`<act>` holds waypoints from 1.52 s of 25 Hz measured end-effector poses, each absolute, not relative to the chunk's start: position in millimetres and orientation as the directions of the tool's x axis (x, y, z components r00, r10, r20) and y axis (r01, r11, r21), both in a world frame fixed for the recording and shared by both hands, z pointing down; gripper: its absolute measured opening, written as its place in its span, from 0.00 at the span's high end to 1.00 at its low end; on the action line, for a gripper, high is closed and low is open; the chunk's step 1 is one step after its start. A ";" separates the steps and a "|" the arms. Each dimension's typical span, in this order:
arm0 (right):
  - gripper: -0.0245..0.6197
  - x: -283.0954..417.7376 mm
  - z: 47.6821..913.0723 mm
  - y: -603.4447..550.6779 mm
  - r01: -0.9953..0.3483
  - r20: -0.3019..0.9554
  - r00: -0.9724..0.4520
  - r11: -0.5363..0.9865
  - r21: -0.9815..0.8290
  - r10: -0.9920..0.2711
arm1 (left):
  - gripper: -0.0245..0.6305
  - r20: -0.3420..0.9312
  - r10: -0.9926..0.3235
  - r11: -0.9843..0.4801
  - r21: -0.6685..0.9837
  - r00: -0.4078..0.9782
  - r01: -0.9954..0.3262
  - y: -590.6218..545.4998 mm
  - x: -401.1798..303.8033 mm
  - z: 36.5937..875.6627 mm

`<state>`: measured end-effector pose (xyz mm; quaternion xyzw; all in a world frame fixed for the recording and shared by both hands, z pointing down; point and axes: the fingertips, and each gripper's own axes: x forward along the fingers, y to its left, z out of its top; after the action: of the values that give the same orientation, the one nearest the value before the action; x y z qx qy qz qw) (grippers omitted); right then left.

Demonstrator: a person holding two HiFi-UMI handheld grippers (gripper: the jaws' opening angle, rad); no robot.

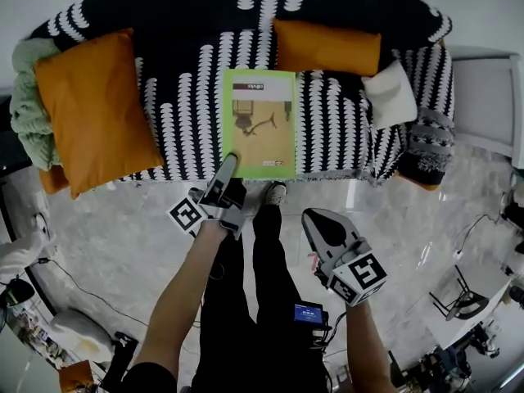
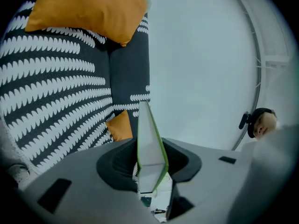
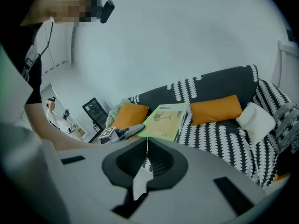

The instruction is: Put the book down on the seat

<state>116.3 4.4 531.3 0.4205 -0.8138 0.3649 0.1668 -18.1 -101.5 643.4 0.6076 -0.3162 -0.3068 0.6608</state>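
See the left gripper (image 1: 229, 162) clenched on the near left corner of the green-edged book (image 1: 260, 121), holding it cover up and roughly level over the middle of the seat (image 1: 184, 121) of the patterned sofa (image 1: 164, 6), between the big orange cushion (image 1: 94, 105) on the left and the white cushion (image 1: 391, 92) on the right; judging by the right gripper view, apparently not yet resting on the fabric. See the right gripper (image 1: 318, 219) clenched and empty in front of the sofa, well apart from the book, with nothing between its jaws. To do the step well: lower gently, keeping the cover level for an even landing, far edge and near edge together, rather than one corner digging in and tipping the book over. Aim for the bare patterned stretch straight below, clear of both cushions and back from the front edge, to avoid a slide onto the floor (image 1: 123, 219). Expect some sag on the unheld far side, given a grip at one corner only; if need be, let that side touch first and then lay the rest flat. Release only with the full weight on the seat, then draw the jaws straight back towards the body without dragging the corner along. Keep the right gripper out of the way, or bring it up to steady the free edge in case of wobble
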 end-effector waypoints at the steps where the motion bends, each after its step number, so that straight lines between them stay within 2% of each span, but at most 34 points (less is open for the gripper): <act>1: 0.94 110.7 533.0 7.0 -0.804 0.577 -0.593 0.378 -0.459 -0.561 | 0.73 0.048 -0.791 0.075 0.997 0.610 0.020 -99.9 -23.3 645.7; 10: 0.94 103.8 564.2 2.9 -0.795 0.553 -0.599 0.347 -0.498 -0.579 | 0.73 0.061 -0.791 0.061 0.998 0.608 -0.021 -114.2 -34.4 680.1; 23: 0.94 68.1 620.0 -18.5 -0.795 0.574 -0.596 0.313 -0.519 -0.562 | 0.73 0.100 -0.857 0.105 0.994 0.505 -0.019 -163.8 -79.1 763.2; 38: 0.94 26.9 636.0 -37.6 -0.779 0.570 -0.624 0.379 -0.498 -0.534 | 0.73 0.149 -0.854 0.147 0.988 0.499 -0.043 -185.0 -84.9 811.5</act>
<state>26.9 -37.6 636.0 0.4030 -0.8150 0.3846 0.1594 -84.9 -185.0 811.5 0.5733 -0.3909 -0.3124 0.6488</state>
